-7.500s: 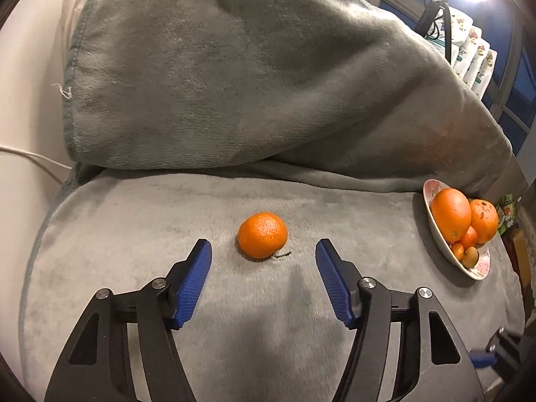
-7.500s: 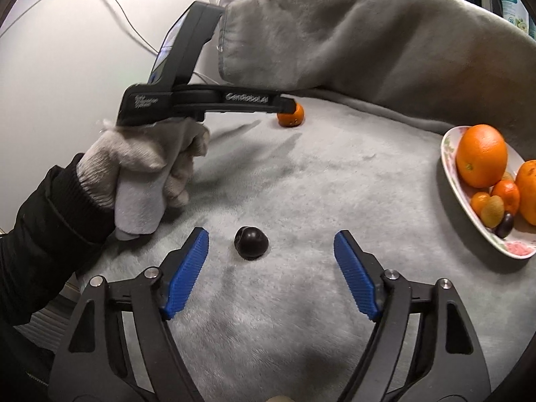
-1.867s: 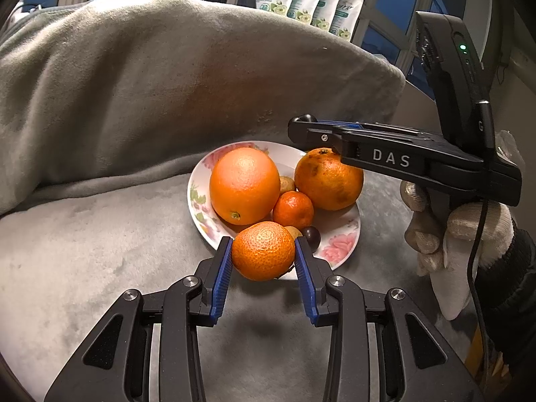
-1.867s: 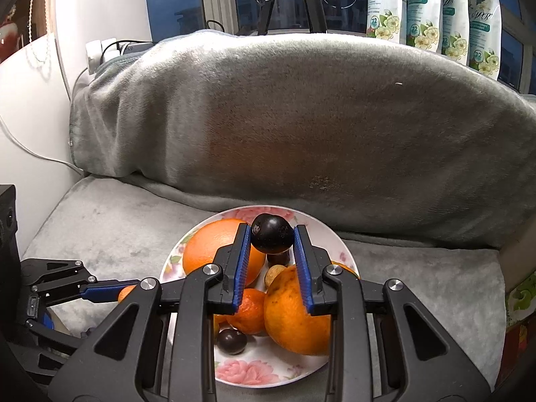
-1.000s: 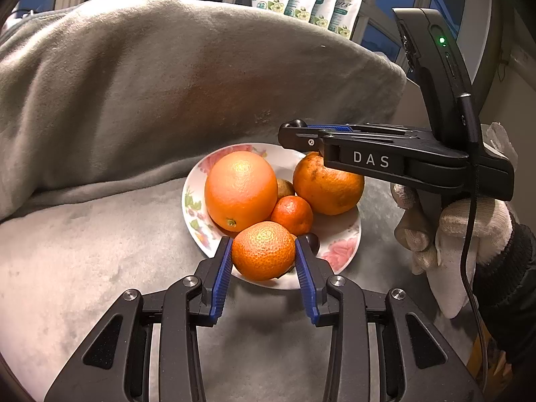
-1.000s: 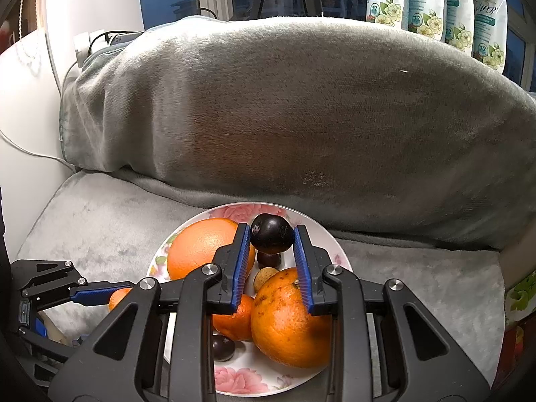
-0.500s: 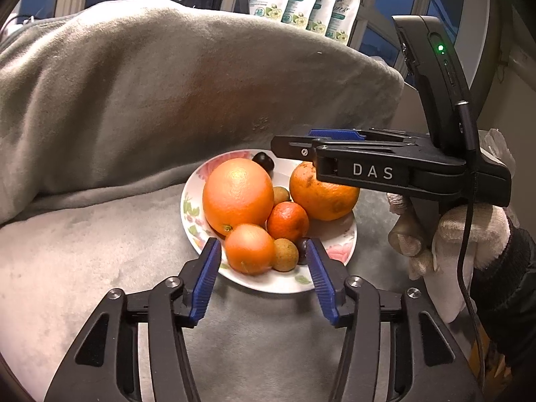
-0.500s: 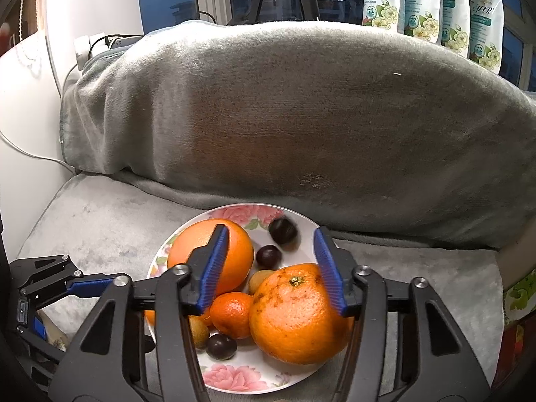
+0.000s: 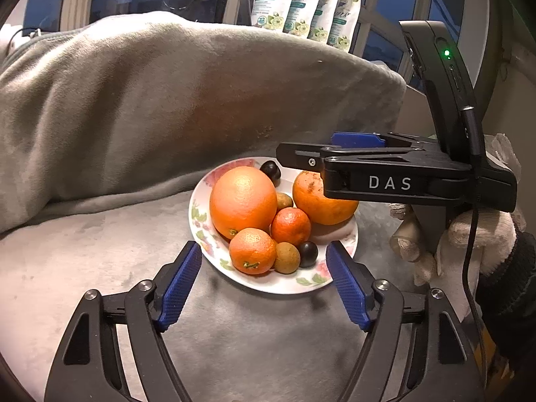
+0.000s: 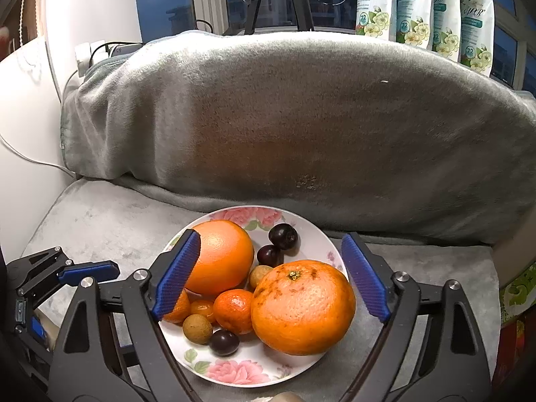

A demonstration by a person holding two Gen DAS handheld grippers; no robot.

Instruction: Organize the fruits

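Observation:
A flowered plate (image 9: pixel 330 283) (image 10: pixel 234 373) on the grey blanket holds several fruits. A mandarin (image 9: pixel 252 251) lies at its near edge beside a large orange (image 9: pixel 243 201) (image 10: pixel 221 256). A dark plum (image 10: pixel 283 236) (image 9: pixel 270 171) lies at the plate's far side. My left gripper (image 9: pixel 264 283) is open and empty, its pads either side of the plate's near rim. My right gripper (image 10: pixel 269 274) is open and empty above the plate; it also shows in the left wrist view (image 9: pixel 385 174), held by a gloved hand.
A big blanket-covered cushion (image 10: pixel 301 117) rises right behind the plate. White flowered pouches (image 10: pixel 422 6) stand on the window sill behind. A white wall and cable (image 10: pixel 20 154) are at the left. The seat's right edge (image 10: pixel 495 288) lies near the plate.
Both grippers opened wider and drew back a little from the plate. The mandarin and the plum, let go a moment before, lie on the plate.

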